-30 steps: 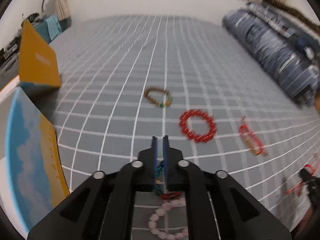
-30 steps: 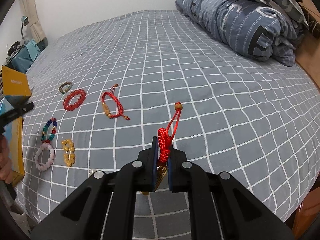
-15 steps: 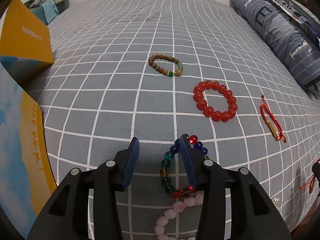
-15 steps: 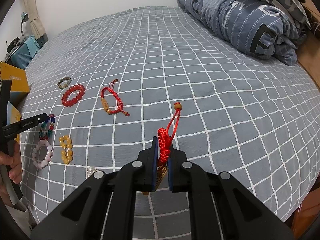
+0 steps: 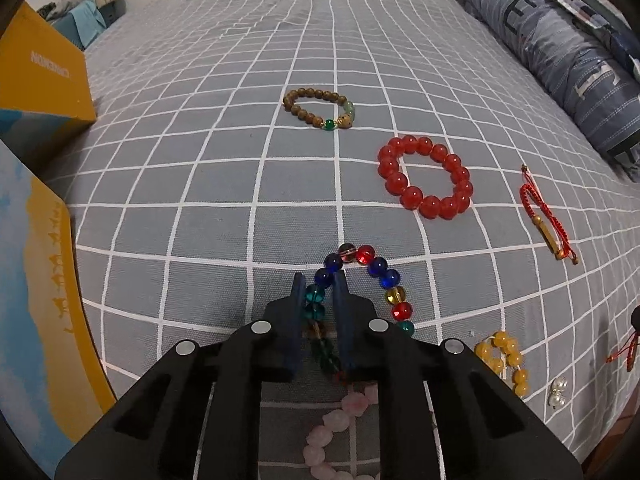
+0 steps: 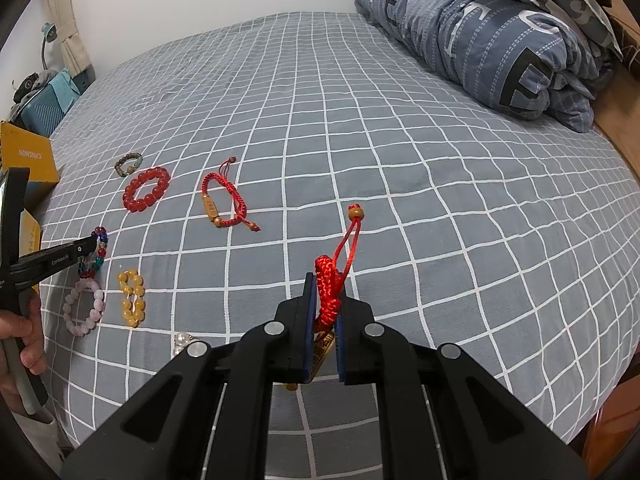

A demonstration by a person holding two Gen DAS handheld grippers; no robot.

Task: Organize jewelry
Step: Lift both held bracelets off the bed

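Note:
On the grey checked bed lies a multicoloured bead bracelet (image 5: 378, 266). My left gripper (image 5: 319, 280) is closing on its left strand, and the blue pads press a teal bead between them. Around it lie a red bead bracelet (image 5: 426, 178), a brown bead bracelet (image 5: 318, 110), a red cord bracelet with a gold tube (image 5: 546, 220), a yellow bead bracelet (image 5: 502, 360) and a pink bead bracelet (image 5: 328, 432). My right gripper (image 6: 325, 284) hovers over the bed, shut on a red knotted cord bracelet (image 6: 330, 292) with a gold tag.
An orange box (image 5: 40, 68) and a blue and yellow lid (image 5: 40, 280) stand at the bed's left edge. A folded blue quilt (image 6: 500, 40) fills the far right. Small pearl pieces (image 5: 558, 392) lie near the front edge. A hand (image 6: 24, 340) holds the left gripper's handle.
The left gripper sank to the bed, opened over the multicoloured bracelet, then narrowed onto its left strand. The right gripper and its red cord stayed put.

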